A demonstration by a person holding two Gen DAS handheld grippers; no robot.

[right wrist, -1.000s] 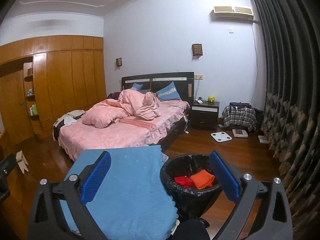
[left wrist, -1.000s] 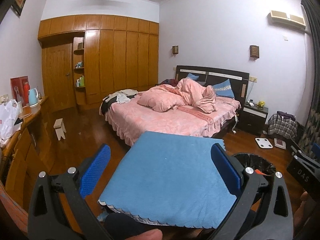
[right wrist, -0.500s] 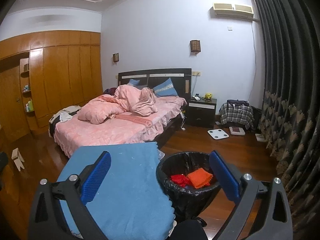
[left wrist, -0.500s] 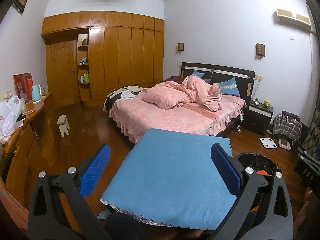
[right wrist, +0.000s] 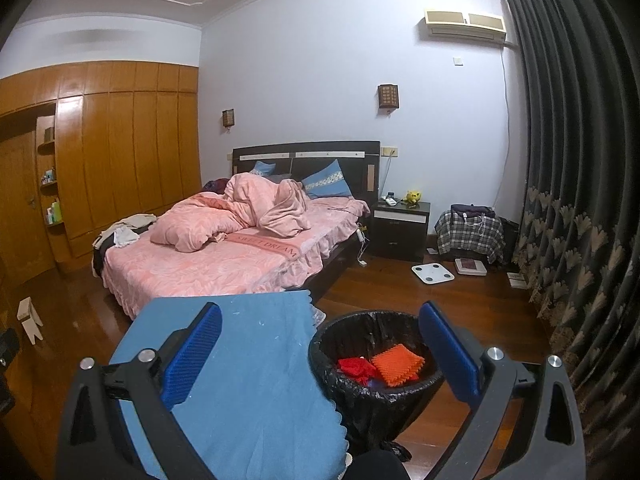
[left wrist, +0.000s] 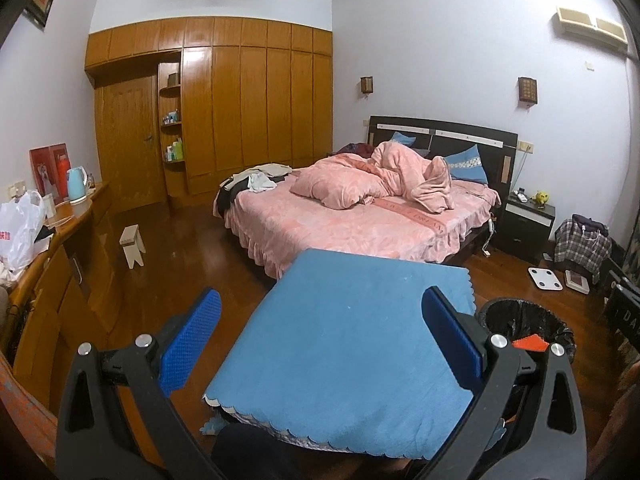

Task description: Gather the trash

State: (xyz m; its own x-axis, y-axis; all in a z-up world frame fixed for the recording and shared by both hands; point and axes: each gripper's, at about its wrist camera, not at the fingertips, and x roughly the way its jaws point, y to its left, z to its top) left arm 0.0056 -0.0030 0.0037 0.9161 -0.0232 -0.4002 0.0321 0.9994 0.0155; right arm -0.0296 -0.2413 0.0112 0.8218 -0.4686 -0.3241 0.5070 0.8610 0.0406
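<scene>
A black-lined trash bin [right wrist: 372, 364] stands on the wood floor beside a table covered with a blue cloth [right wrist: 256, 380]. Inside the bin lie an orange crumpled piece [right wrist: 396, 364] and a red piece [right wrist: 356, 368]. My right gripper [right wrist: 320, 356] is open and empty, held above the cloth's edge and the bin. My left gripper [left wrist: 320, 344] is open and empty above the blue cloth [left wrist: 352, 356]. The bin [left wrist: 524, 328] shows at the lower right in the left wrist view, with an orange piece [left wrist: 530, 343] in it.
A bed with pink bedding [left wrist: 360, 216] stands behind the table. A wooden sideboard [left wrist: 52, 264] with a white bag and kettle runs along the left. A small stool [left wrist: 134, 244], a white scale [right wrist: 433, 272], a nightstand [right wrist: 402, 228] and dark curtains [right wrist: 580, 200] surround the floor.
Both grippers have stayed open. Both views have shifted a little, the bed and the bin sliding slightly in the frames; nothing was picked up or dropped.
</scene>
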